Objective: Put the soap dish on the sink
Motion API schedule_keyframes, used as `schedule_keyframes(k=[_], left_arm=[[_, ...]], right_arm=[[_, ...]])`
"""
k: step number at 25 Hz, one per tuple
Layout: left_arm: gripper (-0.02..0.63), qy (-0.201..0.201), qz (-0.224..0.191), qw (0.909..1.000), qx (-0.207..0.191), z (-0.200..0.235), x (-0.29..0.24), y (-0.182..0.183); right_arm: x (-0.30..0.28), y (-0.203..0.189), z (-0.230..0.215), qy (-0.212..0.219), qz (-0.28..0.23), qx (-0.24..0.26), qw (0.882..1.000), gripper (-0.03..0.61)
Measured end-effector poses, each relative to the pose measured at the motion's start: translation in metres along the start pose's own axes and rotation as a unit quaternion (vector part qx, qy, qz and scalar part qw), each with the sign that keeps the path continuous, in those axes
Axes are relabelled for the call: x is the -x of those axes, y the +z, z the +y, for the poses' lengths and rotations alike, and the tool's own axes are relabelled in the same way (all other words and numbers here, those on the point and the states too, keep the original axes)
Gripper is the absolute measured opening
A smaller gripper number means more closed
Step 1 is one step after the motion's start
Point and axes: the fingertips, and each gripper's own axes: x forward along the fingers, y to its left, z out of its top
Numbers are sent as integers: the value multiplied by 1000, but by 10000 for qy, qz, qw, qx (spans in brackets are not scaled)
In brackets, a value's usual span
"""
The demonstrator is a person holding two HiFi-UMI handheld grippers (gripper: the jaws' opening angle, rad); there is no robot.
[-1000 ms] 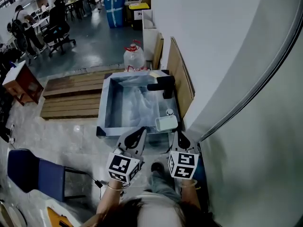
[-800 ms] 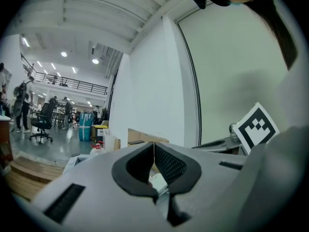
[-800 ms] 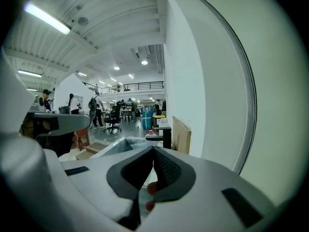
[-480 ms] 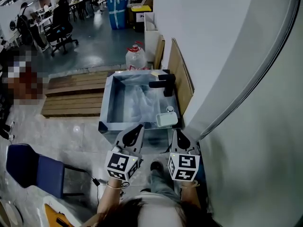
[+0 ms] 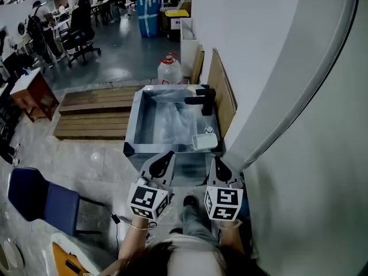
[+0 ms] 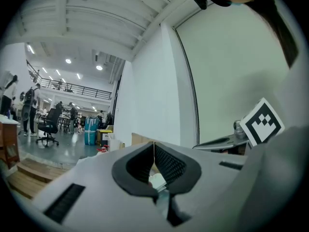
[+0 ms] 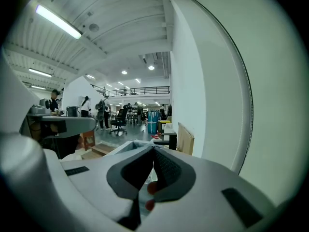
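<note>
Head view: the soap dish (image 5: 204,141) sits on the near right corner of the sink (image 5: 137,121), in front of the black tap (image 5: 202,100). The left tongs (image 5: 167,156) and right tongs (image 5: 217,165) hover side by side just short of the sink's near edge, both clear of the dish.

Left gripper view: the left tongs (image 6: 154,146) are pressed together, nothing pinched.

Right gripper view: the right tongs (image 7: 153,151) are likewise pressed together and empty; the tap (image 7: 169,140) shows beyond them.
</note>
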Motion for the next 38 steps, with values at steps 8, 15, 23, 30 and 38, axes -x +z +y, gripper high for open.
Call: schedule_keyframes(k=[8, 15, 23, 30, 38], left_arm=[[9, -6, -11, 10000, -49, -12, 14, 2], [9, 5, 31, 10000, -51, -17, 30, -2], [9, -39, 38, 10000, -57, -22, 39, -4], [9, -113, 31, 9999, -40, -25, 37, -9], [10, -145, 44, 9999, 21, -26, 33, -11]], right_arm=[[17, 0, 4, 51, -9, 60, 10000, 26], [31, -1, 11, 52, -60, 138, 9999, 26], [39, -1, 11, 7, -52, 224, 9997, 26], [38, -7, 14, 25, -24, 297, 9996, 26], [35, -5, 13, 32, -24, 353, 9994, 26]])
